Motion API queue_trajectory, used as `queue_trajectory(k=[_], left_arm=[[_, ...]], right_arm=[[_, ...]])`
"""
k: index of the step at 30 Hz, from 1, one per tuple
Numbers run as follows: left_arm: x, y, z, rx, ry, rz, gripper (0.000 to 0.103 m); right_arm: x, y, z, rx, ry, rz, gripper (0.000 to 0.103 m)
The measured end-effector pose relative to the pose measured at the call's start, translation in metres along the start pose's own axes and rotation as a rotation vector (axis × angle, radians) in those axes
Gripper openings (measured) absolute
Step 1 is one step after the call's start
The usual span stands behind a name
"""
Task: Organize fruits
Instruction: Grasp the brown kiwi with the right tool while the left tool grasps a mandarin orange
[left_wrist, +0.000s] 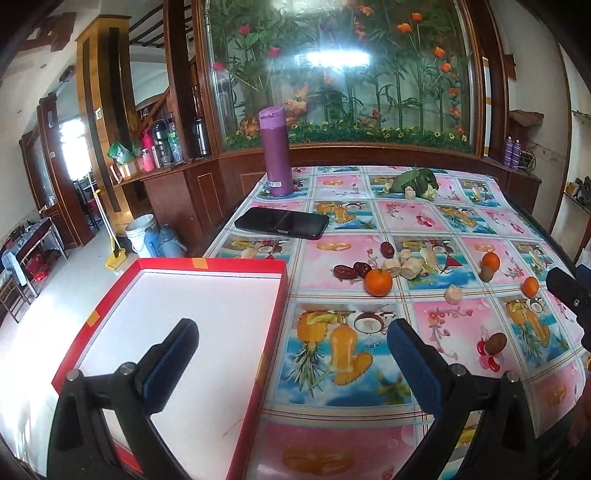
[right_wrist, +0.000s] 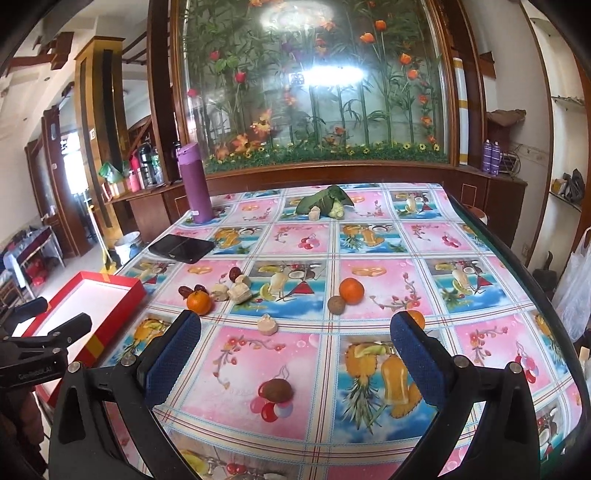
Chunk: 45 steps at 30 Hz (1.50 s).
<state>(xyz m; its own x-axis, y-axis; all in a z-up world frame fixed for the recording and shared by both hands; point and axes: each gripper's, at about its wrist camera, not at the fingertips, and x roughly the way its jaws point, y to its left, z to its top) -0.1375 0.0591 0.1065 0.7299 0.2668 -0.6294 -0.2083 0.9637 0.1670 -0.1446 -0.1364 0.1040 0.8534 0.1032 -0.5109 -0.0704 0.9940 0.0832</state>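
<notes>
My left gripper (left_wrist: 291, 343) is open and empty, straddling the right wall of the red box (left_wrist: 275, 325), whose white inside holds nothing. Beyond it on the table lie an orange (left_wrist: 378, 282), red dates (left_wrist: 352, 270), pale root chunks (left_wrist: 404, 266), two more oranges (left_wrist: 491, 261) (left_wrist: 530, 286) and two brown kiwis (left_wrist: 487, 274) (left_wrist: 496, 343). My right gripper (right_wrist: 295, 334) is open too, hovering above a kiwi (right_wrist: 277, 390). In the right wrist view, an orange (right_wrist: 351, 290) with a kiwi (right_wrist: 336, 305), an orange (right_wrist: 198, 301) and a half-hidden orange (right_wrist: 417, 318) sit ahead.
A purple flask (left_wrist: 275, 151) and a black phone (left_wrist: 282, 222) stand at the table's far left. A leaf-wrapped bundle (left_wrist: 413, 180) lies at the back. The red box (right_wrist: 74, 306) hangs over the table's left edge. A glass flower cabinet (left_wrist: 340, 74) backs the table.
</notes>
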Motion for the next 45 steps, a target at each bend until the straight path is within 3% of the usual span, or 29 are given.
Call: queue_trajectory(k=[9,28,38,45], left_arm=[[0.016,-0.009,0.003,0.000,0.019,-0.032,0.103],[0.061,-0.041,0.009,0.076,0.075,-0.027,0.103],[0.104,-0.042,0.010,0.049,0.139,-0.036,0.103],[0.109,-0.035,0.008,0.032,0.136,-0.028,0.103]], right_arm=[[0.005,-0.002,-0.002,0.003,0.015,-0.009,0.103],[0.033,-0.028,-0.009,0.052,0.077,-0.010,0.103],[0.049,-0.035,-0.019,0.073,0.203,0.107,0.103],[0.056,-0.025,-0.026,0.049,0.273,0.193,0.100]])
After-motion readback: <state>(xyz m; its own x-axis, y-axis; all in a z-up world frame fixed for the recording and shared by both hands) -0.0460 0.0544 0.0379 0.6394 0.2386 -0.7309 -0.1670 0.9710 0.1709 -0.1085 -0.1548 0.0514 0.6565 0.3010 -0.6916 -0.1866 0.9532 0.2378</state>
